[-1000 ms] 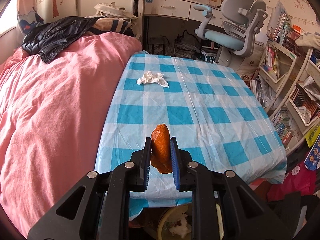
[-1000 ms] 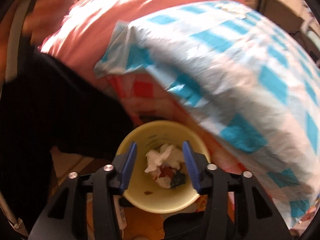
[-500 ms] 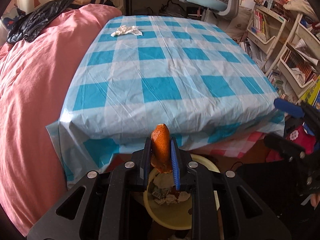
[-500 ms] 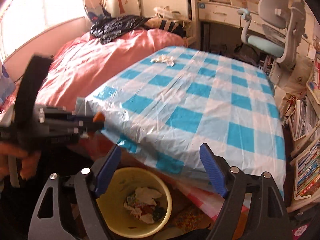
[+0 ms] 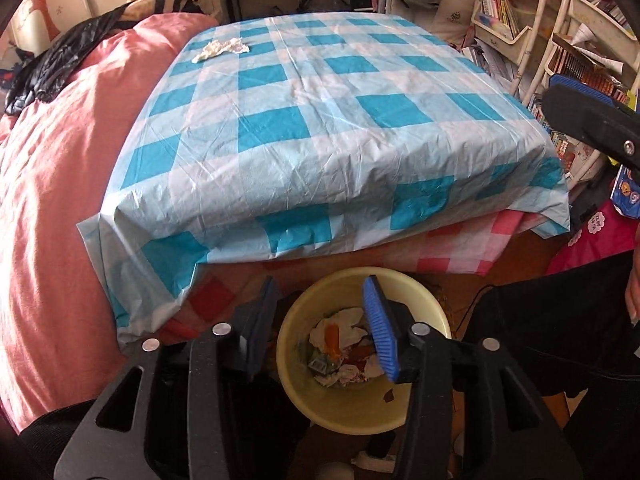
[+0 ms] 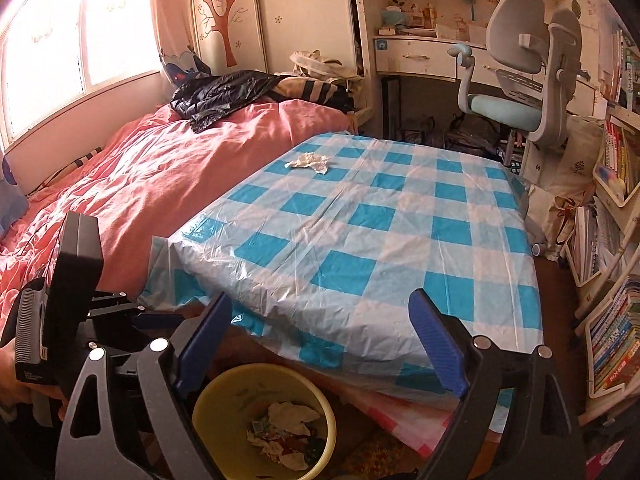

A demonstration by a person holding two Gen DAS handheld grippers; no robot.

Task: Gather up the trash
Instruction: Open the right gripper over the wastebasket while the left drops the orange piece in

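Jaws parted on both grippers above one bin (image 5: 362, 408); one tissue (image 5: 219, 48) remains.

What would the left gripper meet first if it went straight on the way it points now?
Most likely the trash in the yellow bin: the open left gripper hangs over the bin's mouth, angled down into it. Depth is unclear, so the bin's far wall could come first.

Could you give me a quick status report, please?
Left gripper open over bin, right gripper open. Orange peel binned. Tissue left on table, path unobstructed.
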